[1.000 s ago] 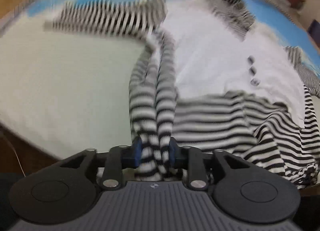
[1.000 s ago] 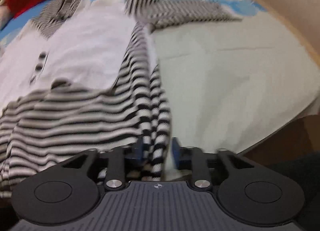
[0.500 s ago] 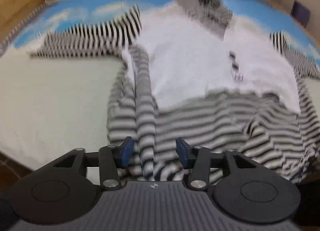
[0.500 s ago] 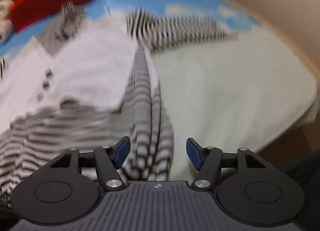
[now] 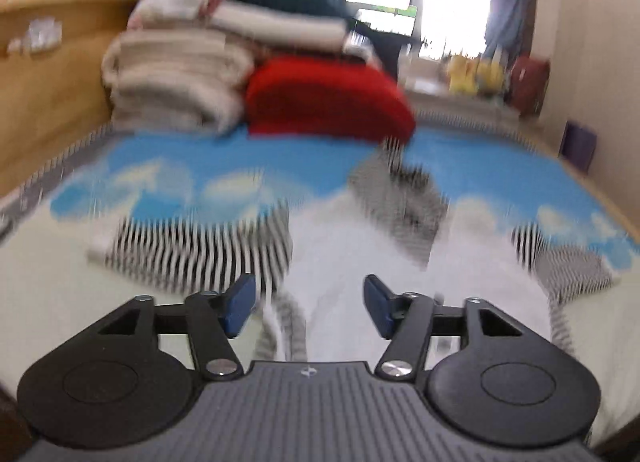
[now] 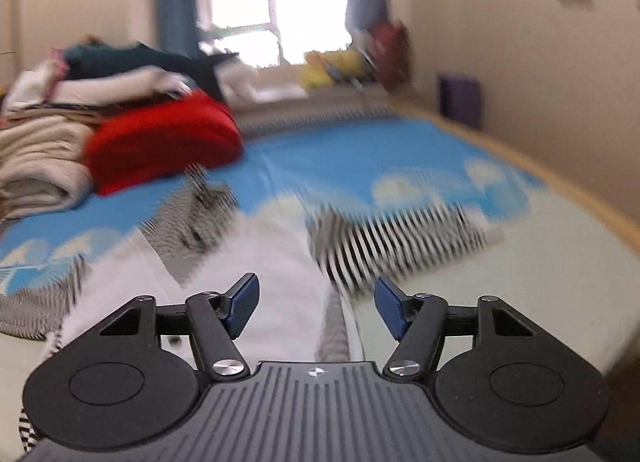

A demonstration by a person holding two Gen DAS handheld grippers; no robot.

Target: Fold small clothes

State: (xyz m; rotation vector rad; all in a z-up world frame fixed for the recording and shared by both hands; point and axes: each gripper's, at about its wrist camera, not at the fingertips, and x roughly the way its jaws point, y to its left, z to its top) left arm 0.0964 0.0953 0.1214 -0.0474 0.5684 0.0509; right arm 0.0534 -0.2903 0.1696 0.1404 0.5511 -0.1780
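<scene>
Left wrist view shows the small white top (image 5: 352, 262) with black-and-white striped sleeves lying spread on the bed sheet (image 5: 48, 294), which is pale near us and printed with blue sky and clouds further back. One striped sleeve (image 5: 200, 254) stretches out sideways, the striped collar (image 5: 400, 198) points toward the far end of the bed, and everything is motion-blurred. The left gripper (image 5: 306, 306) hangs above the garment, its blue pads having just been spreading apart, nothing between them. From the right wrist view, the right gripper (image 6: 316, 308) is likewise parted, jaws just widened, empty, above the shirt's side by the other sleeve (image 6: 400, 242). Beyond sit a red cushion (image 5: 324, 102), stacked folded blankets (image 5: 176, 78), and a bright window (image 6: 276, 10).
</scene>
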